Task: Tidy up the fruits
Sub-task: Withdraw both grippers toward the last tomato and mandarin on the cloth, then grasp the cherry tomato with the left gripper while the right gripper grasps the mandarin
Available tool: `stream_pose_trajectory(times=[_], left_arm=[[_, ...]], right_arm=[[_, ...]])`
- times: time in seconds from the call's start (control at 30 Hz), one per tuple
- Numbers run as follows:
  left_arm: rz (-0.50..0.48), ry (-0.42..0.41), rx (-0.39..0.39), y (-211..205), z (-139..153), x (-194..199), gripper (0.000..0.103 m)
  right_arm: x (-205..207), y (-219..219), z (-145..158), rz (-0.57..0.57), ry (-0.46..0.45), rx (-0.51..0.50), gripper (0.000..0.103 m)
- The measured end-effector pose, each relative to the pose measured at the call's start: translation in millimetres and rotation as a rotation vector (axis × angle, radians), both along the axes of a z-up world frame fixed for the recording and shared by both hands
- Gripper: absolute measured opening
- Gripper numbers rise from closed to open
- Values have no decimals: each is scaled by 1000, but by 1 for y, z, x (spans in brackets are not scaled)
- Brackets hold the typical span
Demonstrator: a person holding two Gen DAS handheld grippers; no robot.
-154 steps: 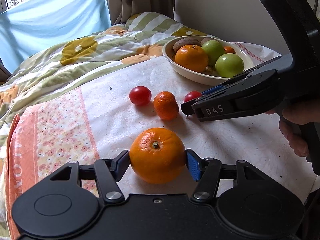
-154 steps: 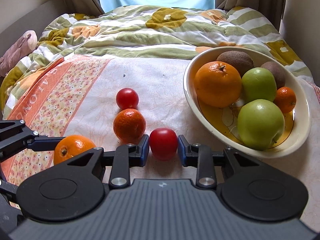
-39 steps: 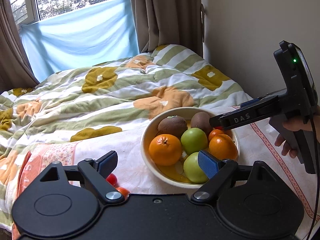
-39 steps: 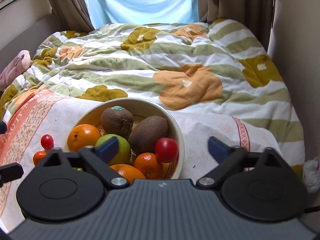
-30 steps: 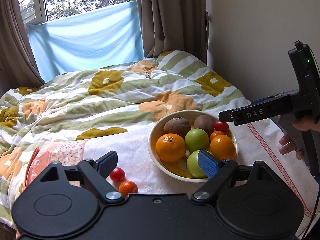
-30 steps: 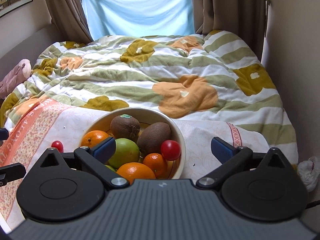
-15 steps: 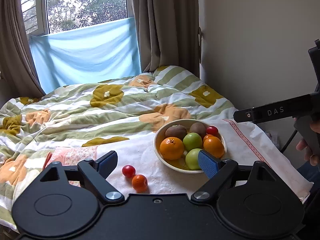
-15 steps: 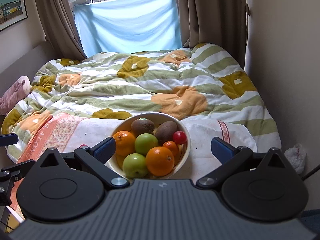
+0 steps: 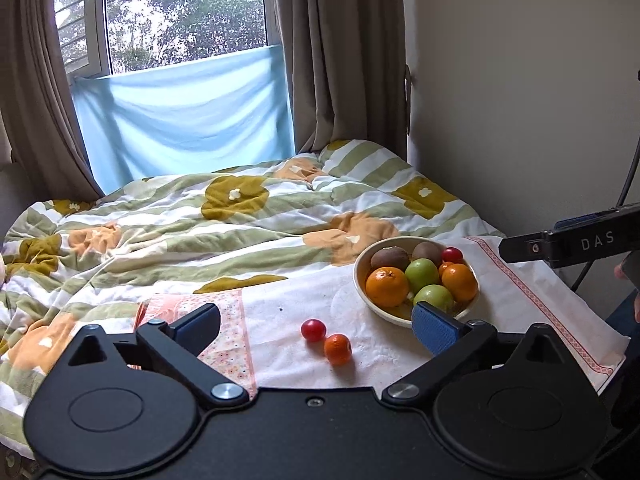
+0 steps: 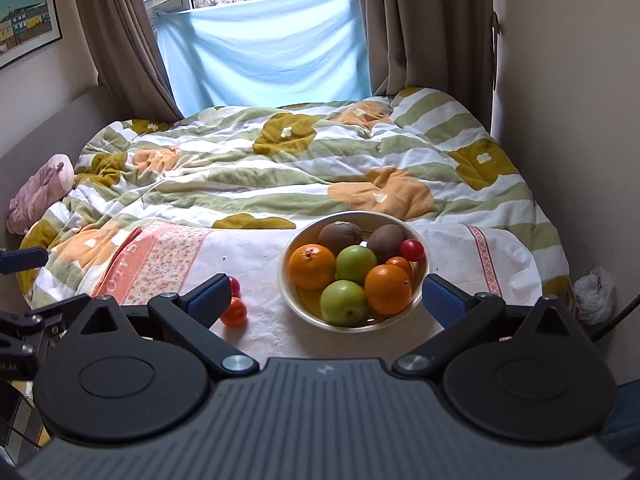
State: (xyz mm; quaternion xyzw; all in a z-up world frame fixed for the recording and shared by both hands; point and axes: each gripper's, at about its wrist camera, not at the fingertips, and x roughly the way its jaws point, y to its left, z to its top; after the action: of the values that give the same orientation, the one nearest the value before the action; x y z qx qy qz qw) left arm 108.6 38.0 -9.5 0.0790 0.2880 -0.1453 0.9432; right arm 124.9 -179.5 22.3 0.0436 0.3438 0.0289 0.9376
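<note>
A cream bowl (image 9: 362,295) (image 10: 285,280) on the white cloth holds oranges (image 10: 312,265), green apples (image 10: 345,302), kiwis (image 10: 340,235), a small mandarin and a red tomato (image 10: 412,249). A red tomato (image 9: 313,329) and a small mandarin (image 9: 338,348) lie on the cloth left of the bowl; in the right wrist view the mandarin (image 10: 234,311) shows beside my left finger. My left gripper (image 9: 316,326) is open and empty, well back from the fruit. My right gripper (image 10: 326,298) is open and empty, high above the bowl.
The cloth (image 9: 360,352) lies over a floral quilt (image 10: 280,160) on a bed. A wall stands close on the right, curtains and a window at the back. A pink soft toy (image 10: 40,192) lies at the left. A white bag (image 10: 596,288) sits on the floor right.
Both grippers have pulled back and up from the bowl, both open. The large orange and the red tomato they held earlier now lie in the bowl.
</note>
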Motion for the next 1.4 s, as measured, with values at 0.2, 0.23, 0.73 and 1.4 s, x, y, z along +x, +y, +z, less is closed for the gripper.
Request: stream_pose_trajectory(times=[0.2, 0.23, 0.73, 1.4], left_arm=[[-42, 68, 3, 33, -8, 20, 103], [-52, 86, -1, 38, -11, 25, 103], [-92, 217, 63, 48, -49, 122, 102], [-277, 492, 123, -14, -132, 218, 66]], right_arm=[[-1, 31, -10, 7, 14, 2, 103], [0, 35, -13, 7, 22, 7, 103], [57, 87, -81, 120, 157, 17, 103], [129, 119, -158, 207, 354, 14, 89]])
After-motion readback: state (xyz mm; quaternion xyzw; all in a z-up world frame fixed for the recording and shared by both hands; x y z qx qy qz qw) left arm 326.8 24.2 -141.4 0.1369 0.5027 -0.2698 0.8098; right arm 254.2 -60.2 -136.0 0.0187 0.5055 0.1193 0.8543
